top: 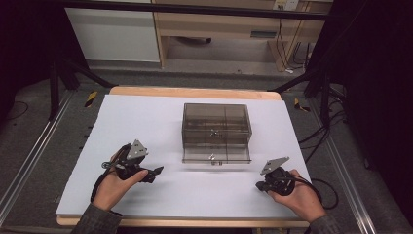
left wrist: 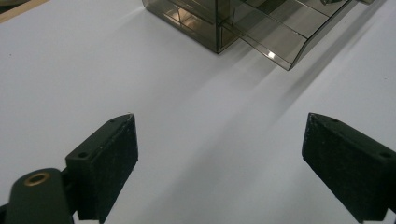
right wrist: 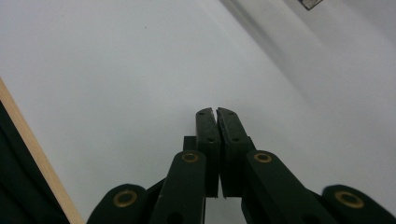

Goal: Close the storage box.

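The table is a pale wooden board (top: 195, 92) with a big white sheet (top: 146, 122) over almost all of it, matte and smooth, wood showing just at the far and near edges. Grey carpet-ish floor all round, metal rails down both sides, black stand legs and cables, and a light wooden desk unit at the back.

Going left to right: the left gripper (top: 155, 174) sits low over the near-left part of the sheet in the person's hand, grey three-cornered plate on top. It's released, its two blocky black jaws standing wide apart with bare sheet between them in the left gripper view.

In the middle, a bit towards the far side, is the smoky see-through plastic box (top: 216, 127), rectangular, split into compartments, with a drawer-like tray sticking out at the front bottom. It's well apart from both grippers.

Near-right, the right gripper (top: 260, 185) is clenched, its pads (right wrist: 208, 122) together, nothing between them.
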The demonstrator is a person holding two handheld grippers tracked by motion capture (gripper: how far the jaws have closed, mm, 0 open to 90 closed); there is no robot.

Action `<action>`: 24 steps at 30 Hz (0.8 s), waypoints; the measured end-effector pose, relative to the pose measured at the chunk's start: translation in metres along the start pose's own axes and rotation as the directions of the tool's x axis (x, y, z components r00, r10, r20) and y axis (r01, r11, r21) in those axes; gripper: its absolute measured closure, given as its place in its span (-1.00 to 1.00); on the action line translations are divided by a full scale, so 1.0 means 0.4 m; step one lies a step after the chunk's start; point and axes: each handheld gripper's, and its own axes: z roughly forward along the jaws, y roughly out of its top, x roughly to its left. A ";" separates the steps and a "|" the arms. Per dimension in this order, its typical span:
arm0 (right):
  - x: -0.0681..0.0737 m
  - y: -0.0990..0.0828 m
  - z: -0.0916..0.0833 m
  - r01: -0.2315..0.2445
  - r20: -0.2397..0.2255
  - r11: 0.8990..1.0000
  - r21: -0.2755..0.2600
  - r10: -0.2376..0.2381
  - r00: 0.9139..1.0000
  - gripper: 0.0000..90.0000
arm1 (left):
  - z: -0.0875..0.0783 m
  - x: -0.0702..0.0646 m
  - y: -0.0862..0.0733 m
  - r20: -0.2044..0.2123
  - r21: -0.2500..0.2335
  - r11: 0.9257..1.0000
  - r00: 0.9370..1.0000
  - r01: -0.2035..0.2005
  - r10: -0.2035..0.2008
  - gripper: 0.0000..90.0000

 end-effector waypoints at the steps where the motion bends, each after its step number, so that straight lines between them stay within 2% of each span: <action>1: 0.001 0.000 0.000 -0.003 0.000 1.000 0.002 0.003 1.000 0.97 | 0.000 0.000 0.001 0.000 0.001 1.000 1.000 -0.001 0.001 -0.77; 16: -0.009 0.009 -0.014 -0.013 -0.004 0.999 -0.037 0.013 1.000 0.97 | 0.000 0.007 -0.005 -0.005 -0.002 1.000 1.000 0.008 -0.008 -0.77; 24: -0.025 0.029 -0.041 -0.029 0.006 0.994 -0.102 0.030 1.000 0.97 | 0.007 0.012 -0.013 -0.011 0.007 1.000 1.000 0.013 -0.013 -0.77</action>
